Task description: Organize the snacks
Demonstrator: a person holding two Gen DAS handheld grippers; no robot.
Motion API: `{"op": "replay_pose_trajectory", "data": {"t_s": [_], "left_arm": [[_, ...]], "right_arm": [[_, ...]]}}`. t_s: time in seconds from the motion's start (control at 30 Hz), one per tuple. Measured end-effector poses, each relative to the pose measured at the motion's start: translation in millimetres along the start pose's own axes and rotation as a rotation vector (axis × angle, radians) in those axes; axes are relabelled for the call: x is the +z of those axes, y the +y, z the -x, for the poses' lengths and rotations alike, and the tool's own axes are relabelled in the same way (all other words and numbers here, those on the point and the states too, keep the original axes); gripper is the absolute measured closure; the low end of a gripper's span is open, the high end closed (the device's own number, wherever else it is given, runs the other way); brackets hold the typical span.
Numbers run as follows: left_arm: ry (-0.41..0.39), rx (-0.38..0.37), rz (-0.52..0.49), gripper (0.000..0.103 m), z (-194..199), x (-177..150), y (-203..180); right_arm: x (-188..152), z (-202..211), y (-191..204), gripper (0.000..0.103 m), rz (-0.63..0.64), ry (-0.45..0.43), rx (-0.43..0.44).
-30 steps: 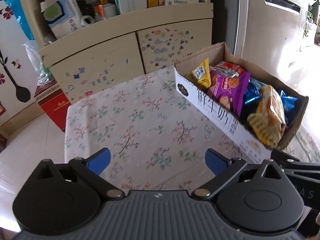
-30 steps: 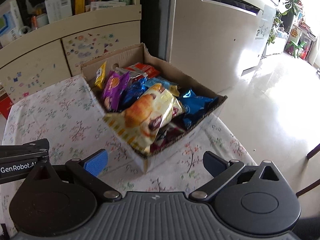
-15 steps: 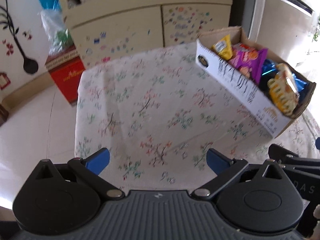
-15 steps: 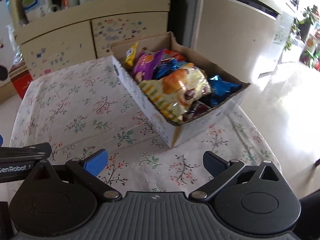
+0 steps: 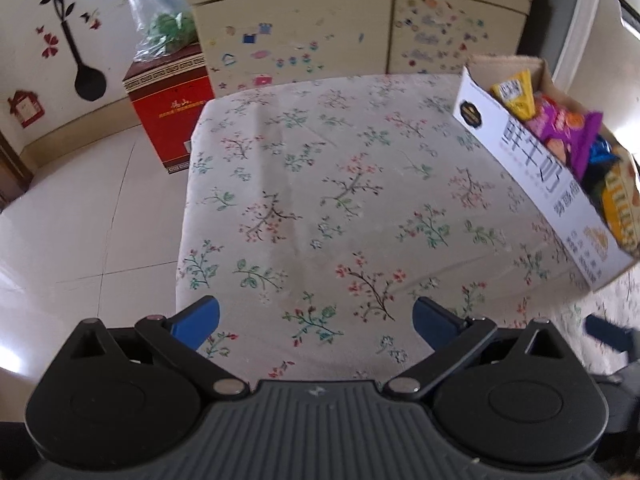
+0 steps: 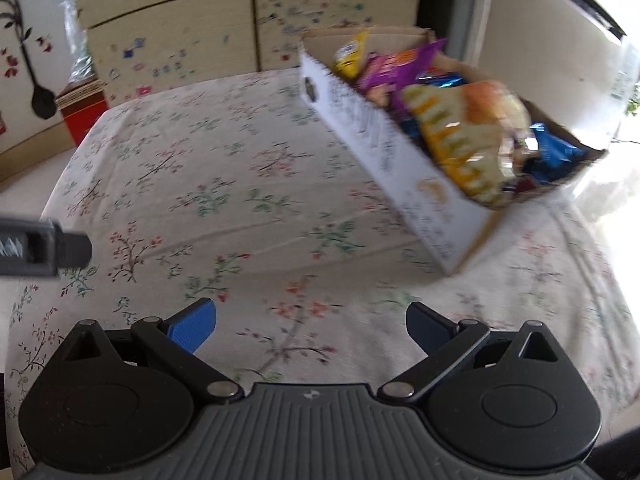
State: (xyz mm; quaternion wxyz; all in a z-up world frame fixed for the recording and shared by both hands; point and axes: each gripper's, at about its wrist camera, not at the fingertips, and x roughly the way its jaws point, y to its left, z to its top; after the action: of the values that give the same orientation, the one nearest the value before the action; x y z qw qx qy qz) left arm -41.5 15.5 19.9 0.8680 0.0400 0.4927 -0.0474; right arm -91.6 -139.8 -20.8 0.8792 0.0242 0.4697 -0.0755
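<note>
Right wrist view: snack box [image 6: 404,168] at 1 o'clock from right gripper [image 6: 311,326], long axis running 11 to 5 o'clock, near. Left gripper [image 5: 316,316]: box [image 5: 532,178] at 2 o'clock, farther. Both jaws spread wide, empty. Right better placed, likely.

A box [image 6: 400,168] sits on the counter [image 5: 320,200] at its right side, with snack packs [image 6: 472,128] piled inside. A cabinet [image 5: 320,36] stands behind the counter. A carton [image 5: 170,96] stands on the floor, left of the counter, with a bag [image 5: 160,20] on top.
</note>
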Motion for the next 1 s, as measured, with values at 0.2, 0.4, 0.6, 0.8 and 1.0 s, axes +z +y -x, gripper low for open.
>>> {"op": "replay_pose_trajectory", "data": {"t_s": [0.2,0.4,0.6,0.8,1.0], "left_arm": [[-0.002,-0.006,0.055,0.001,1.2,3.7,14.3],[0.003,0.014,0.076,0.001,-1.1,4.8,21.9],[0.000,0.028,0.090,0.001,-2.2,5.5,24.8],[-0.013,0.035,0.105,0.001,-1.4,6.4,27.5],[-0.006,0.056,0.124,0.001,-6.3,8.3,30.0]], "right_arm": [[0.8,-19.3,14.7,0.000,0.033,-0.032,0.031],[0.2,-26.4,24.1,0.000,0.081,-0.131,0.053],[3.0,-35.4,28.1,0.000,0.100,-0.217,0.078],[12.0,-47.3,32.5,0.000,0.143,-0.265,0.124],[18.3,-52.7,37.1,0.000,0.182,-0.266,0.147]]}}
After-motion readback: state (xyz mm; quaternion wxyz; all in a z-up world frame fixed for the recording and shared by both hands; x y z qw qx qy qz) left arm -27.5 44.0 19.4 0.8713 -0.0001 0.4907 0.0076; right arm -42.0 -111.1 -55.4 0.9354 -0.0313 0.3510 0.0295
